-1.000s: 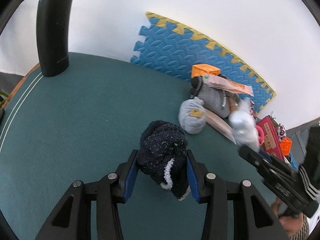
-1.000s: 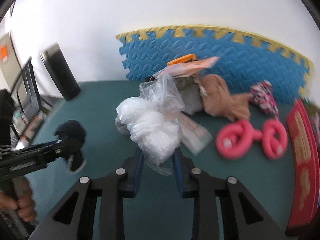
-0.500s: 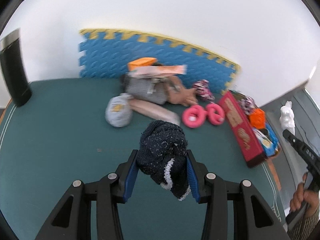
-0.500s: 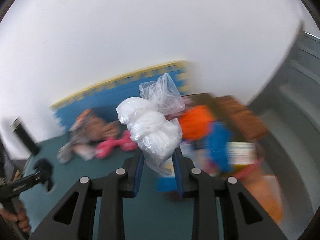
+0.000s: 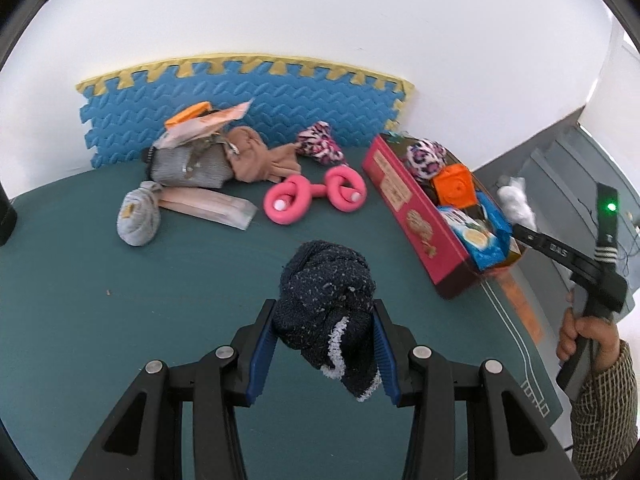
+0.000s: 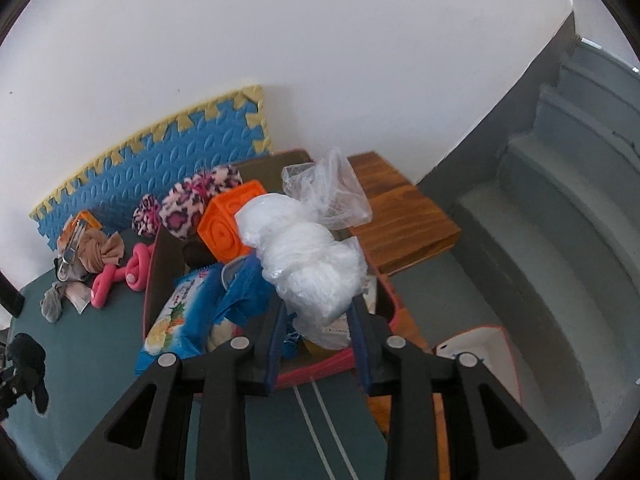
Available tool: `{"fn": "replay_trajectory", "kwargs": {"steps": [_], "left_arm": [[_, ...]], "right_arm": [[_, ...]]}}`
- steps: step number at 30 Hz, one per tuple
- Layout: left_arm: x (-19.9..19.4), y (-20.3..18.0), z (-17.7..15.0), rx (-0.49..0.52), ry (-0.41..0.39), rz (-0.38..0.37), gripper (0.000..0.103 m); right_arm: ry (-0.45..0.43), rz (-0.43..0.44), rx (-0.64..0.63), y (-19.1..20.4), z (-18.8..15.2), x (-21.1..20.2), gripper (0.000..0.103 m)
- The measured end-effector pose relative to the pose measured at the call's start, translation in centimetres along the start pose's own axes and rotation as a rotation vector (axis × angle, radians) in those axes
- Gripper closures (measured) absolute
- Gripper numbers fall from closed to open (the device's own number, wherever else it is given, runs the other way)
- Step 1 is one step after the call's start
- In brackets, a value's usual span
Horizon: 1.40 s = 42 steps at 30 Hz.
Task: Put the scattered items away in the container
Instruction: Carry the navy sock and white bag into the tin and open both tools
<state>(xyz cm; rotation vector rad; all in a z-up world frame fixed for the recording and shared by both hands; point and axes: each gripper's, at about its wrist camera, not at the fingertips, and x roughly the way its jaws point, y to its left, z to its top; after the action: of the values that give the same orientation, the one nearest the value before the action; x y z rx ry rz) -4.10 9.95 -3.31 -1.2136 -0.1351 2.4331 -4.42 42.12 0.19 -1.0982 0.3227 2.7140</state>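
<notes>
My left gripper (image 5: 323,334) is shut on a dark navy sock bundle (image 5: 326,294), held above the green table. My right gripper (image 6: 318,314) is shut on a white plastic bag bundle (image 6: 308,256), which hangs over the red box (image 6: 154,272). That red box (image 5: 412,216) at the table's right edge holds an orange cube (image 5: 456,188), a leopard-print ball (image 5: 426,156) and blue snack packets (image 5: 480,240). Scattered at the back lie a pink dumbbell (image 5: 314,196), a grey sock ball (image 5: 138,216), a beige cloth (image 5: 256,156) and a grey pouch (image 5: 192,166).
A blue and yellow foam mat (image 5: 248,92) leans on the white wall. A long packet (image 5: 208,204) lies near the grey sock. A wooden surface (image 6: 396,216) lies beyond the box, with grey steps (image 6: 560,184) to the right. A hand (image 5: 588,332) grips the right tool.
Both grippers swung to the right. The right one carried the white bag from above the pile to over the red box. The left one still holds the dark sock.
</notes>
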Motion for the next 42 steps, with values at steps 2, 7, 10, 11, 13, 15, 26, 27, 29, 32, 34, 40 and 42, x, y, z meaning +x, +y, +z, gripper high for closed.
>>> {"fn": "replay_trajectory", "kwargs": {"steps": [2, 7, 10, 11, 13, 15, 26, 27, 29, 32, 34, 40, 42], "left_arm": [[0.0, -0.5, 0.0, 0.010, -0.001, 0.000, 0.057], [-0.1, -1.4, 0.4, 0.021, 0.001, -0.021, 0.057], [0.0, -2.4, 0.8, 0.040, 0.000, -0.037, 0.057], [0.1, -2.9, 1.0, 0.049, -0.003, -0.043, 0.057], [0.2, -3.9, 1.5, 0.070, -0.009, -0.060, 0.057], [0.5, -5.0, 2.2, 0.087, -0.011, -0.088, 0.057], [5.1, -10.8, 6.3, 0.139, 0.021, -0.205, 0.057], [5.8, -11.3, 6.6, 0.140, 0.029, -0.216, 0.057], [7.0, -12.3, 7.2, 0.142, 0.044, -0.234, 0.057], [8.9, -14.1, 7.6, 0.167, 0.056, -0.235, 0.057], [10.1, -14.9, 8.0, 0.181, 0.049, -0.229, 0.057], [13.0, -15.4, 8.8, 0.191, 0.056, -0.184, 0.057], [13.6, -15.1, 8.7, 0.180, 0.061, -0.181, 0.057]], "right_arm": [[-0.017, 0.005, 0.014, -0.2, -0.3, -0.1, 0.057], [-0.095, 0.045, 0.053, -0.8, -0.3, -1.8, 0.043], [-0.133, 0.054, 0.061, -0.9, -0.1, -2.5, 0.043], [-0.145, 0.057, 0.064, -0.9, 0.0, -2.7, 0.043], [-0.160, 0.053, 0.066, -0.9, 0.1, -2.8, 0.043], [-0.126, -0.006, 0.056, -1.0, 0.1, -1.4, 0.043], [-0.128, -0.048, 0.094, -2.7, -1.7, -1.0, 0.043], [-0.162, -0.061, 0.098, -2.8, -2.0, -1.9, 0.043], [-0.209, -0.077, 0.115, -3.0, -2.7, -3.3, 0.043], [-0.239, -0.079, 0.137, -3.2, -3.5, -4.2, 0.043], [-0.249, -0.083, 0.141, -3.2, -4.1, -4.5, 0.043], [-0.248, -0.091, 0.127, -2.9, -5.1, -4.3, 0.043], [-0.247, -0.090, 0.127, -2.7, -5.4, -4.2, 0.043]]}}
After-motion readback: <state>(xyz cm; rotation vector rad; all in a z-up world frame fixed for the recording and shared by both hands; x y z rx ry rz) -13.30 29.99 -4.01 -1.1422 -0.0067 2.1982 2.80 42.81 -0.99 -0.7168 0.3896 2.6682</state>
